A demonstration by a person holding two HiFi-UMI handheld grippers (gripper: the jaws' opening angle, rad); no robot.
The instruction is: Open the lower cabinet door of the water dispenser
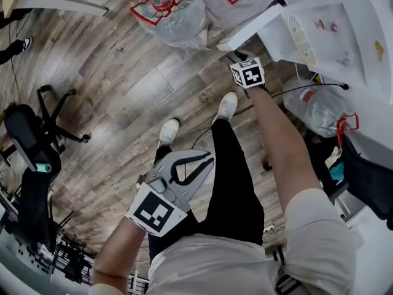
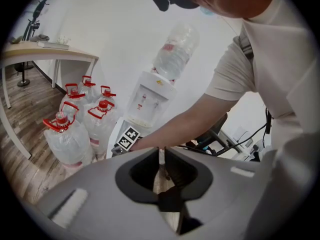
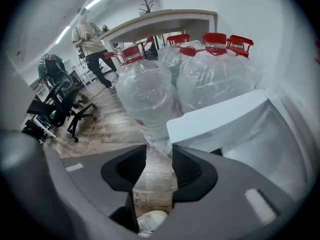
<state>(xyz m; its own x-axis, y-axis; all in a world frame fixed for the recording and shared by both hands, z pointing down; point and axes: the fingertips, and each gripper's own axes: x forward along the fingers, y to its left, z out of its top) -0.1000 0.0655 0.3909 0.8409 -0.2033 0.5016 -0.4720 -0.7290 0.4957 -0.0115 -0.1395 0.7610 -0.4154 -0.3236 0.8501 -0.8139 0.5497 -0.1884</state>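
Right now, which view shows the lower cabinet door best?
Right gripper view: the lower cabinet door sits close up, swung open. Head view shows it from above; left gripper view shows only a far-off sliver.

White lower cabinet door [image 1: 250, 26], plain flat panel, swung outward and open, upright on white water dispenser [image 1: 334, 42].

No text I can read, water bottles' [image 1: 167, 8] red labels at twelve o'clock blurred (water dispenser [image 1: 325, 39] front at two o'clock likewise)
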